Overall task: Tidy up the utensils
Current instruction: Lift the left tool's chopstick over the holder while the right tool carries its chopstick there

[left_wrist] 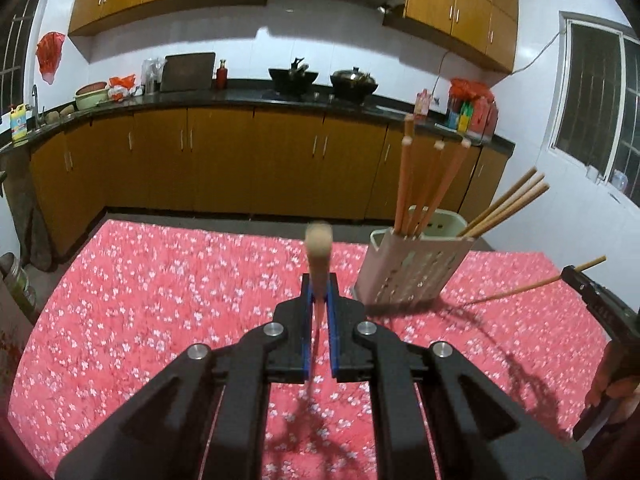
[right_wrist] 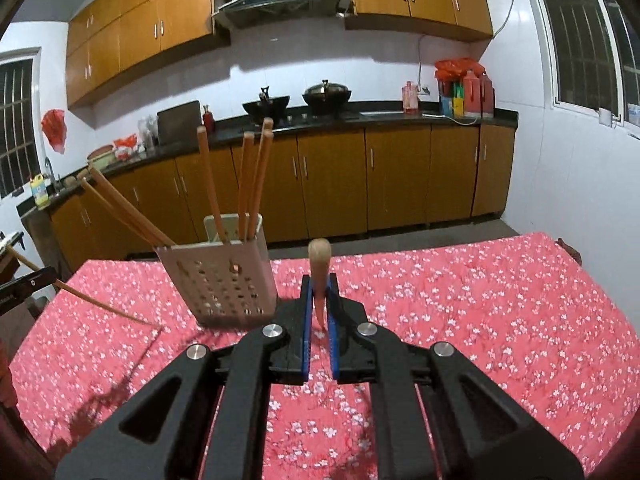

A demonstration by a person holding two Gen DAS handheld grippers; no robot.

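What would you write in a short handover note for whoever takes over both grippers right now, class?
Left gripper: shut on an orange chopstick, lifted off the table.
Right gripper: shut on a wooden chopstick, also in the air.
Holder: upright on the floral tablecloth, between the two grippers; orange chopsticks in one compartment, wooden chopsticks in the other.
Done: most chopsticks sorted; no loose ones visible on the cloth.
Left: drop each held chopstick in with its matching set.
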